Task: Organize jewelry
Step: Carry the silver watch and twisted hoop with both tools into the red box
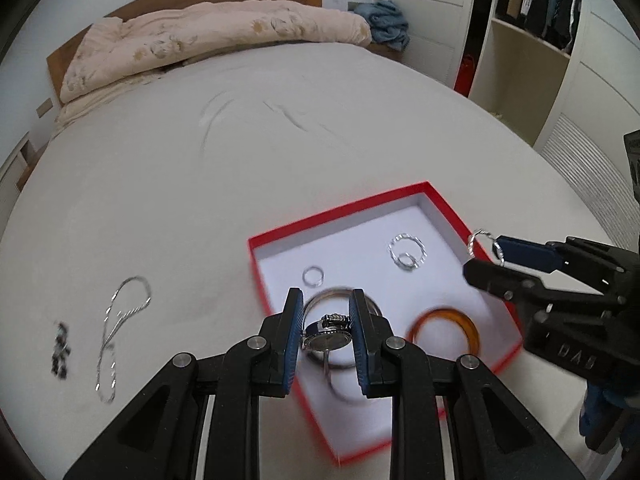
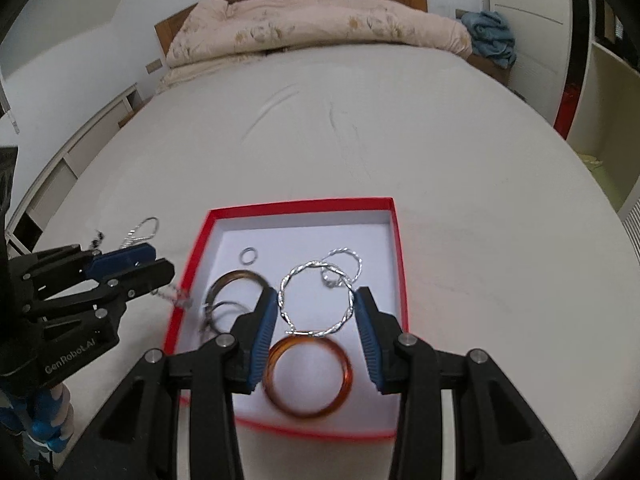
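A red box (image 1: 340,214) (image 2: 300,203) with a white floor lies on the bed. In it are an amber bangle (image 1: 470,322) (image 2: 308,412), silver hoops (image 1: 408,254) (image 2: 343,258), a small ring (image 1: 313,276) (image 2: 249,256) and thin bangles (image 2: 228,280). My left gripper (image 1: 325,334) (image 2: 162,268) is shut on a watch (image 1: 328,336) above the box's left part. My right gripper (image 2: 318,316) (image 1: 484,256) is shut on a twisted silver hoop (image 2: 318,304) (image 1: 474,242) over the box. A silver chain (image 1: 116,328) (image 2: 142,232) and dark beads (image 1: 60,352) lie left on the sheet.
The white bed sheet (image 1: 240,160) spreads all round the box. A pink folded quilt (image 1: 216,36) lies at the headboard. A wardrobe (image 1: 540,40) stands at the right.
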The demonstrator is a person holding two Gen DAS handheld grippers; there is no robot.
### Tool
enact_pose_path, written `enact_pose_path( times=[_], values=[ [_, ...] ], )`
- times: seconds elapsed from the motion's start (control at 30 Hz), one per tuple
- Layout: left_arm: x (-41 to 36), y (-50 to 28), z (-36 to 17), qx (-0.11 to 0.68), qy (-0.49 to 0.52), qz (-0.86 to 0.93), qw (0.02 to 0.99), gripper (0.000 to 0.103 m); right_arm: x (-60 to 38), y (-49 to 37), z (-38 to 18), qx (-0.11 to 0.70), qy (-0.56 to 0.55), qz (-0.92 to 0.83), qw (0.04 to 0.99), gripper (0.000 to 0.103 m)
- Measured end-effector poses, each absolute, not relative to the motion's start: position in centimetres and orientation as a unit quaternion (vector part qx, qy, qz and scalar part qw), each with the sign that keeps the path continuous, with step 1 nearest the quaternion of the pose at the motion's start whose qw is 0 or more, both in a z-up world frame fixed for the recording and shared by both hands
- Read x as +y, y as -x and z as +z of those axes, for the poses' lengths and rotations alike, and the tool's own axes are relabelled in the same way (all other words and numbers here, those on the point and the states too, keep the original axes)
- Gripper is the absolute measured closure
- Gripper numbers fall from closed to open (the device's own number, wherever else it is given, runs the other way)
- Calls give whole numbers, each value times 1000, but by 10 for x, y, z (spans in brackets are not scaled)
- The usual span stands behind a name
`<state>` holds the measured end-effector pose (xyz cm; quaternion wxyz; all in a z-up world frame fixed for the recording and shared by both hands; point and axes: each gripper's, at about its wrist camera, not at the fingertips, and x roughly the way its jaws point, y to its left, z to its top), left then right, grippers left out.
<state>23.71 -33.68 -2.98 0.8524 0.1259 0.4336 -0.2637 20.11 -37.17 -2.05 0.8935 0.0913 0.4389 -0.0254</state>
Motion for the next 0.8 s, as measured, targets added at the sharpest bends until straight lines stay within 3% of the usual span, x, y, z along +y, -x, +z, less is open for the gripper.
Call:
enact_pose_path(
  times=[0.4,0.8],
  values=[
    [-360,-286,-88,469,-134,-241,839,80,-390,-271,-73,493,-68,-8,867,65],
    [-357,-288,-101,474,-126,-242,837,80,-376,-286,-90,523,9,13,852,64]
  ],
)
